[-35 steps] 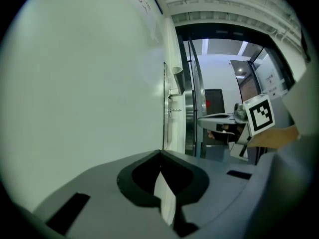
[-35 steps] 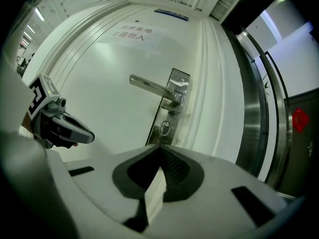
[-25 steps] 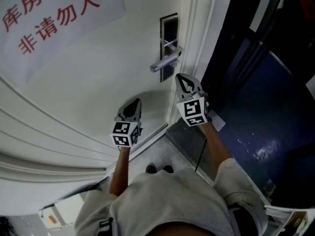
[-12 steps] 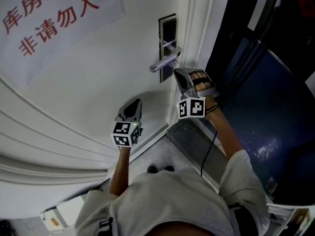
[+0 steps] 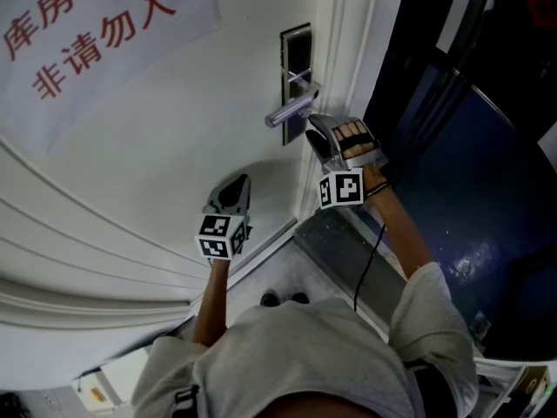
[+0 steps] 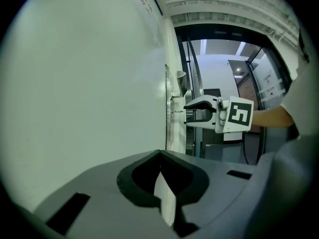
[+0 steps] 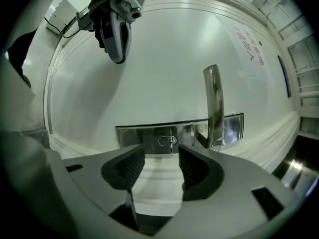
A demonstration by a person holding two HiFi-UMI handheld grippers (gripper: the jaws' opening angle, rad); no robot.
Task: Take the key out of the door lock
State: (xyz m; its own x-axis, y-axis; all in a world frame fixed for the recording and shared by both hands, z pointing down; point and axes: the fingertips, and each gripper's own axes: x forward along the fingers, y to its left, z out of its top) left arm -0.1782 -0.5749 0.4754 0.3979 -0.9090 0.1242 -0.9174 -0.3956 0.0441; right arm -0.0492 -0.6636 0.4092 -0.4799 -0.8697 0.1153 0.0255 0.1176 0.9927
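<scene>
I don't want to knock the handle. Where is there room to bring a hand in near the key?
Free: the bare door face between the lock plate and the left gripper. Crowded: the handle stands close beside the key, and the right gripper, fingers opening with nothing between them, faces it.

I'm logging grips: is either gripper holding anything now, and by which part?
Nothing is held. The fingers of the right gripper are opening, bare, with the key ahead in the lock, untouched. The left gripper is shut and empty.

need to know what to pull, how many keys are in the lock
1: the key sticks out of the lock plate, beside the handle. No others show.
</scene>
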